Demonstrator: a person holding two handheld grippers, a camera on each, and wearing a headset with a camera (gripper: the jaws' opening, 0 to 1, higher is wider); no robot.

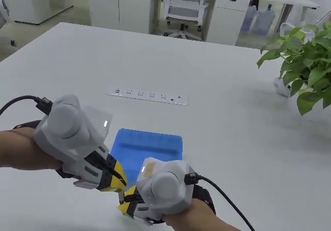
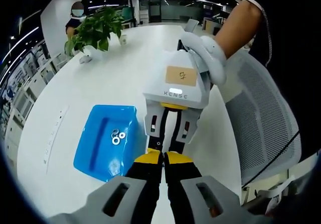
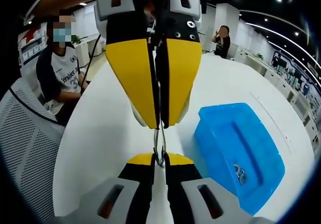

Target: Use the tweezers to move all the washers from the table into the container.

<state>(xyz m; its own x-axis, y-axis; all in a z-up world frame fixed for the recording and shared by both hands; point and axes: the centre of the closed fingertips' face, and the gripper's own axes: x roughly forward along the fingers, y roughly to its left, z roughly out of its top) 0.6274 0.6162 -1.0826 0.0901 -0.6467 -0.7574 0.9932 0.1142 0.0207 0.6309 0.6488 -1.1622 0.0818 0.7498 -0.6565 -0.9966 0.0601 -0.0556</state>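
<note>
A: How are the tweezers (image 3: 159,138) looking?
B: Thin bare metal, two slim legs. They're hanging over the desk (image 1: 232,112) toward its near edge, just beside the container (image 2: 93,151).
A: Who's holding them?
B: Both. The left gripper (image 2: 163,159) is pinching one end and the right gripper (image 3: 159,159) the other, nose to nose, yellow-tipped jaws pressing together on the metal.
A: And the container?
B: Blue, shallow, open-topped, sitting on the desk. A few small silver washers (image 2: 118,136) are lying clumped together on its floor.
</note>
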